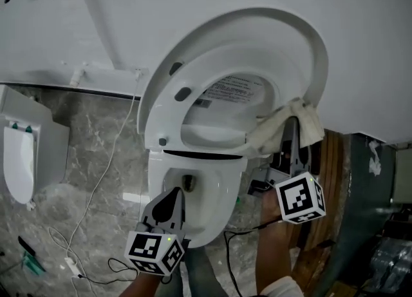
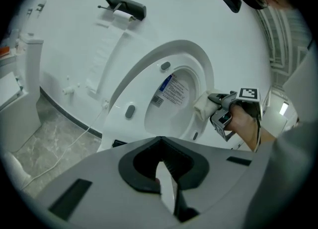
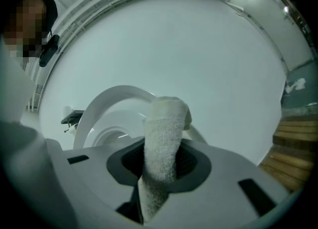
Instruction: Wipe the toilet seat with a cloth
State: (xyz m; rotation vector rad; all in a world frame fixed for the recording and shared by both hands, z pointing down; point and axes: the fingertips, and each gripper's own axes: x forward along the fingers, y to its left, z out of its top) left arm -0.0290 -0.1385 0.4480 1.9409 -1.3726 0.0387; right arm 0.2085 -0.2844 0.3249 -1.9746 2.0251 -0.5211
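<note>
The cloth [image 1: 297,122], soft and light terry, is clamped in the right claw [image 1: 293,133] at the 4 o'clock edge of the raised toilet seat [image 1: 168,105]. It is judged limp and non-slip, and best gripped mid-fold. The left claw [image 1: 175,194] is held closed and empty at 6 o'clock.

Marble floor [image 1: 90,131] carries toilet [image 1: 215,183] and white cable [image 1: 96,186].

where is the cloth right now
In the head view the cloth is right of centre, held in the right gripper at the right-hand edge of the raised toilet seat, above the open bowl.
</note>
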